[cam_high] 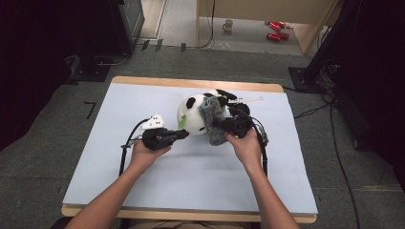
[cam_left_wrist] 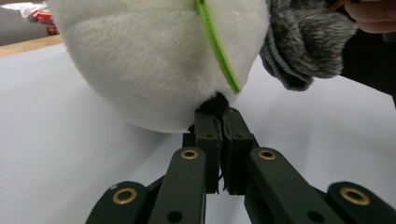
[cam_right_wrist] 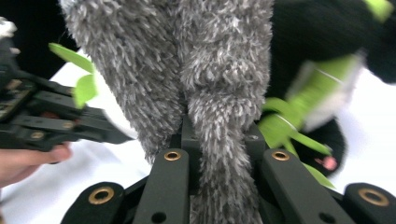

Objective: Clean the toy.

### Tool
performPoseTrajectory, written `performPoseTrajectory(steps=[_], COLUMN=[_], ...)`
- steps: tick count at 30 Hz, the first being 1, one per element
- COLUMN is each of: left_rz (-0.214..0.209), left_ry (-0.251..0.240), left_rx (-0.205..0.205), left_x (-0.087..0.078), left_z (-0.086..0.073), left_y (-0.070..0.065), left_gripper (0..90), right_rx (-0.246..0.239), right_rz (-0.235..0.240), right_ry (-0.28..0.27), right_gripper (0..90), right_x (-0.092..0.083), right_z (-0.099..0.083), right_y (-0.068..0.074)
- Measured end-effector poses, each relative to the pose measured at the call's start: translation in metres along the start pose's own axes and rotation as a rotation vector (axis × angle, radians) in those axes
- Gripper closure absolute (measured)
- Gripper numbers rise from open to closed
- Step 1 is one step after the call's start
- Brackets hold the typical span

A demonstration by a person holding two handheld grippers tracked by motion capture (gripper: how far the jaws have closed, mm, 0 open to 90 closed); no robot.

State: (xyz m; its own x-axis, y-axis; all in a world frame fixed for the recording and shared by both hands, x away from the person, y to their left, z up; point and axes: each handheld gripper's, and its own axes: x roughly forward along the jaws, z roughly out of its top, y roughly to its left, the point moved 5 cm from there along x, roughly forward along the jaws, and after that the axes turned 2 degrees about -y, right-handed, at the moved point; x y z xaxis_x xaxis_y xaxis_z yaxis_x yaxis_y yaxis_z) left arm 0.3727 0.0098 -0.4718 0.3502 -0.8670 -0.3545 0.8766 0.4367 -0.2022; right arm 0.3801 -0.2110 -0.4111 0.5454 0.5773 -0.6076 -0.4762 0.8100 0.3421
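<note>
A white and black plush panda (cam_high: 191,114) lies on the white-covered table (cam_high: 143,191), with green leaves at its front. My left gripper (cam_high: 184,134) comes from the left. In the left gripper view it (cam_left_wrist: 219,116) is shut on a small black tuft (cam_left_wrist: 215,103) under the panda's white body (cam_left_wrist: 154,60). A grey fuzzy cloth (cam_high: 213,121) drapes over the panda's right side. My right gripper (cam_high: 219,127) is shut on it; in the right gripper view the grey cloth (cam_right_wrist: 205,70) fills the space between the jaws of that gripper (cam_right_wrist: 218,133). The left gripper (cam_right_wrist: 46,121) shows there at the left.
The table's wooden edge (cam_high: 191,82) runs along the far side. On the floor beyond it stand a mug (cam_high: 228,25) and red cans (cam_high: 276,29). Black equipment and cables (cam_high: 329,95) flank the table on the right and the far left.
</note>
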Motion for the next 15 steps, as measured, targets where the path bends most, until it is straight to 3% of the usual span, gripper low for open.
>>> performPoseTrajectory(steps=[4, 7, 10, 15], left_rz=[-0.007, -0.012, -0.012, -0.011], left_ry=[-0.002, -0.004, -0.003, -0.005], left_rx=[0.009, 0.018, 0.025, 0.033], left_x=[0.001, 0.001, 0.002, 0.004], left_z=[0.0, 0.001, 0.002, 0.004], left_y=[-0.001, -0.003, -0.004, -0.008], left_gripper=[88.1, 88.1, 88.1, 88.0], right_rx=[0.032, 0.045, 0.019, -0.04], right_rz=[-0.043, -0.038, -0.019, 0.053], right_ry=[0.012, -0.008, -0.05, -0.102], right_gripper=[78.7, 78.7, 78.7, 78.7], right_x=[-0.004, -0.011, -0.022, -0.031], right_z=[-0.002, 0.001, 0.011, 0.028], right_y=[-0.013, -0.015, -0.002, 0.036])
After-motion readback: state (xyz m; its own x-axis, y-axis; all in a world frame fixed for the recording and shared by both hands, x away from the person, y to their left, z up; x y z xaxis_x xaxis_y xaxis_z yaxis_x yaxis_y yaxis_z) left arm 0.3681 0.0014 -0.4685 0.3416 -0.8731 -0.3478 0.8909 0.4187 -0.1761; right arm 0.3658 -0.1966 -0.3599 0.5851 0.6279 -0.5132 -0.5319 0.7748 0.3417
